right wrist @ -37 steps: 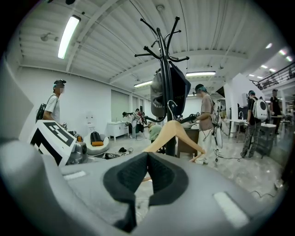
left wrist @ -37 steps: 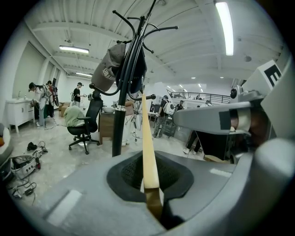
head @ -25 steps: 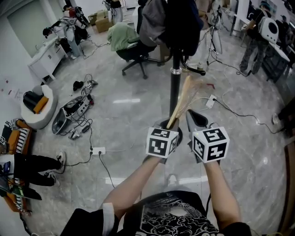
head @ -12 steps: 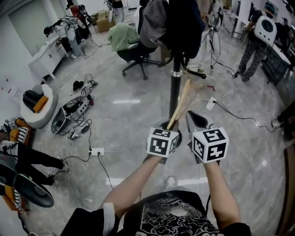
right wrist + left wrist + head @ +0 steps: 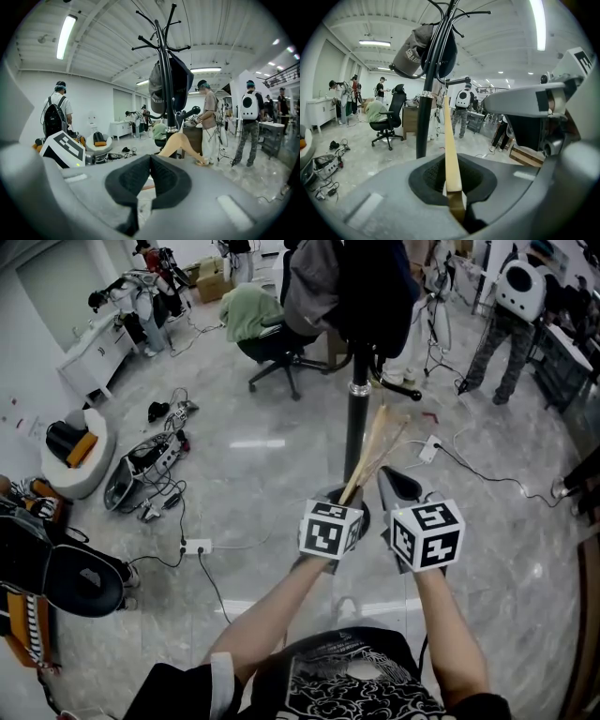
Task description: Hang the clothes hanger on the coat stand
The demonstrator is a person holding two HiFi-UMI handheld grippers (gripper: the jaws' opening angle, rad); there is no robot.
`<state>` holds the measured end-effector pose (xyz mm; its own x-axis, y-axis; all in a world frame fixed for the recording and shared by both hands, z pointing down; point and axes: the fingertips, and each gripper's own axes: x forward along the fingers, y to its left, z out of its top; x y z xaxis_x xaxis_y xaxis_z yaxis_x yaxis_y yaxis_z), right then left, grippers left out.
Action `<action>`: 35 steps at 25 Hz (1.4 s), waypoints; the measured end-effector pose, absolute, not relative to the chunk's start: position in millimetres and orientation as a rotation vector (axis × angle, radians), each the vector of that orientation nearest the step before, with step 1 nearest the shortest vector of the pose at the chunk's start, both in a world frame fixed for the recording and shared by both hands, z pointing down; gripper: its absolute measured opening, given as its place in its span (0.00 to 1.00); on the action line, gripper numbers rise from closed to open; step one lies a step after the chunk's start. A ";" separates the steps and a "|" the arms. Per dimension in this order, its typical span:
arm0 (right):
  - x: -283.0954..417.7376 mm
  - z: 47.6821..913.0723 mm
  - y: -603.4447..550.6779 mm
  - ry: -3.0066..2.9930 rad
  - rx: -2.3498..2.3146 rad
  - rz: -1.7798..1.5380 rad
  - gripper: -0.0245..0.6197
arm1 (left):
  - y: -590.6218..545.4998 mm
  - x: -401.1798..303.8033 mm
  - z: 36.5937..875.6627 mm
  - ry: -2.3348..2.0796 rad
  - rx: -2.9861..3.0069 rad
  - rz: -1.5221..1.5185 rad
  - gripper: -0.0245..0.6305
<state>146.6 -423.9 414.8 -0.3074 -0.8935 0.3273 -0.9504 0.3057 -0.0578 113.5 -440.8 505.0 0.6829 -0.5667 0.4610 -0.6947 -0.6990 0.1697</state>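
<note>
A pale wooden clothes hanger (image 5: 370,451) rises from my left gripper (image 5: 349,493), which is shut on its lower end. In the left gripper view the hanger (image 5: 449,150) stands upright, clamped in the dark pads just right of the coat stand pole (image 5: 425,112). The black coat stand (image 5: 355,418) stands directly ahead, its top draped with dark clothes (image 5: 347,287) and a cap (image 5: 415,49). My right gripper (image 5: 398,482) is shut with nothing in it, close beside the left one. From the right gripper (image 5: 149,161) the hanger (image 5: 180,143) shows at the foot of the stand (image 5: 165,84).
An office chair (image 5: 277,348) with a green garment stands behind the coat stand. Cables and a power strip (image 5: 199,547) lie on the floor at left, with bags (image 5: 141,470) and a round seat (image 5: 75,451). People stand at the room's edges (image 5: 506,306).
Both grippers and the hanger hold nearly still. A person at the far right walked left, and a dark bag moved in at the lower left edge.
</note>
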 end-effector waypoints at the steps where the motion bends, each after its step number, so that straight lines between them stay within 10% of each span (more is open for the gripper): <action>1: 146.4 415.7 -424.2 -2.339 1.685 0.356 0.04 | -441.0 113.5 505.9 -0.994 2.563 0.545 0.07; 35: 137.1 426.2 -412.0 -2.331 1.687 0.404 0.04 | -435.6 102.5 516.2 -0.941 2.536 0.530 0.09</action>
